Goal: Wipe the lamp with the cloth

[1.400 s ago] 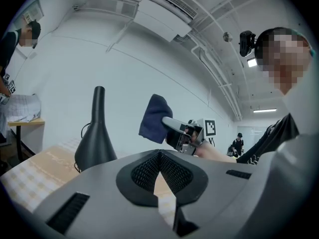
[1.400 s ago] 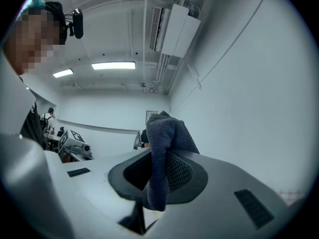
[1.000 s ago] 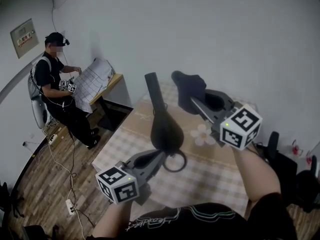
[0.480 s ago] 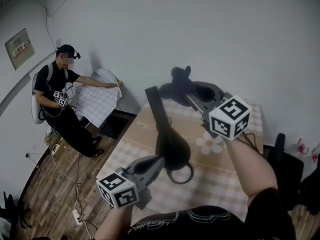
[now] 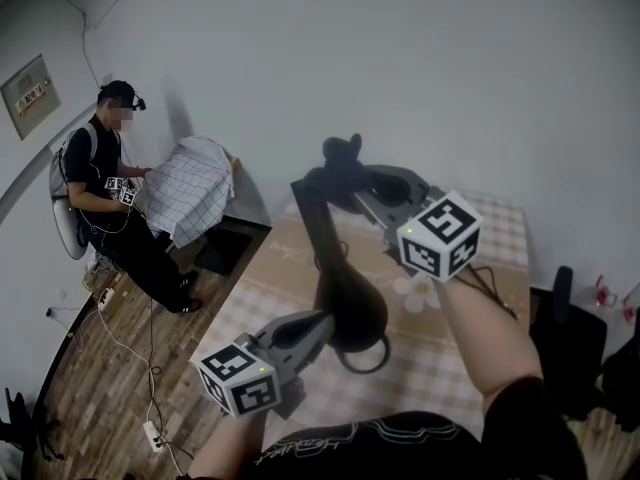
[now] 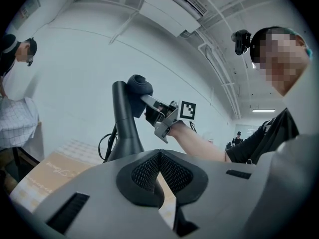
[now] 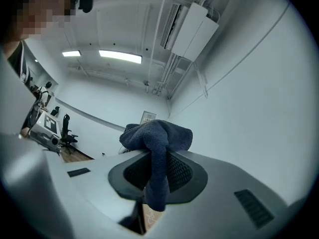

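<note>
The fingers (image 7: pixel 192 176) of the right gripper (image 5: pixel 355 186) are clenched on the cloth (image 7: pixel 157 136). It is a dark blue wad that bulges above the pads, with a tail hanging down between them. The fingers (image 6: pixel 142 173) of the left gripper (image 5: pixel 318 323) are pressed together at their tips, and nothing shows between them.

The table (image 5: pixel 440 353) has a beige checked cover with a flower print, and its far edge is against a white wall (image 5: pixel 420 58). Off its left edge, across a wooden floor (image 5: pixel 85 373), a person (image 5: pixel 100 173) stands at a bench (image 5: pixel 195 183) draped with a checked sheet.

The lamp (image 5: pixel 350 303) is black and stands left of the table's middle, nearer the near edge than the far one. Its broad base narrows into a stem that leans toward the far left corner. A cord (image 5: pixel 368 356) loops on the cover by the near side of the base.

The left gripper comes in from the near edge. Its tips lie at the base's left side, but I cannot tell whether they touch it. The right gripper reaches in from the right edge, raised well above the cover, and holds the cloth against the top of the stem. From the left gripper view, the wad covers the stem's upper end on its right side.
</note>
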Demonstrator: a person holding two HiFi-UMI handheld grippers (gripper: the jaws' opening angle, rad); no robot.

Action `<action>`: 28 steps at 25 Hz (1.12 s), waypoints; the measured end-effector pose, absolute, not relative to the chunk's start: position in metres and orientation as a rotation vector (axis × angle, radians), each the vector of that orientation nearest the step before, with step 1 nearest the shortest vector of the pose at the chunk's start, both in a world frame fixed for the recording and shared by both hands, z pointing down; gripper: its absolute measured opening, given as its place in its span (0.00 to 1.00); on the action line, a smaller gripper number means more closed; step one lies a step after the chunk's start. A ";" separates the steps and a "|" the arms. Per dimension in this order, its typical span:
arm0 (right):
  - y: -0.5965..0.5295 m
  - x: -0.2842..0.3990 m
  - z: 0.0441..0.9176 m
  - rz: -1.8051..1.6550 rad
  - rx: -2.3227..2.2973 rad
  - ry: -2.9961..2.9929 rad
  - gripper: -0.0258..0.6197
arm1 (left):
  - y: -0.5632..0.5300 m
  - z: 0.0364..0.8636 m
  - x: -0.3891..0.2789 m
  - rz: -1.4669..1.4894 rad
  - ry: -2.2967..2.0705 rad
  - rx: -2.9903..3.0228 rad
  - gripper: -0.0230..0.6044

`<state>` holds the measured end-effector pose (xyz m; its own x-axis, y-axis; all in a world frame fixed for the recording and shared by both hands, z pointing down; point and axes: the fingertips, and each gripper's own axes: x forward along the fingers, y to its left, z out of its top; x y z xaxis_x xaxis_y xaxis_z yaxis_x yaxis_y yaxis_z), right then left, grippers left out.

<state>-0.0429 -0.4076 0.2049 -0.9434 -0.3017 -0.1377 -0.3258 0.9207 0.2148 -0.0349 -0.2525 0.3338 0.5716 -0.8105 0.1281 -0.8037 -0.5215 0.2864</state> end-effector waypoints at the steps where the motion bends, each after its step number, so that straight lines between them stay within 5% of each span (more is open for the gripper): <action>1: -0.406 -0.049 0.206 0.368 -0.474 2.985 0.13 | -0.253 0.333 -0.039 -0.033 -1.320 2.492 0.03; 28: -0.358 -0.063 0.257 0.714 -0.273 3.113 0.13 | -0.237 0.349 -0.050 -0.071 -1.357 2.426 0.03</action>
<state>-0.0634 -0.3580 0.2572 -0.9835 -0.1794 0.0241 -0.1510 0.8864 0.4376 -0.0503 -0.2368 0.3491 0.5377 -0.8332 0.1291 -0.8152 -0.4746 0.3320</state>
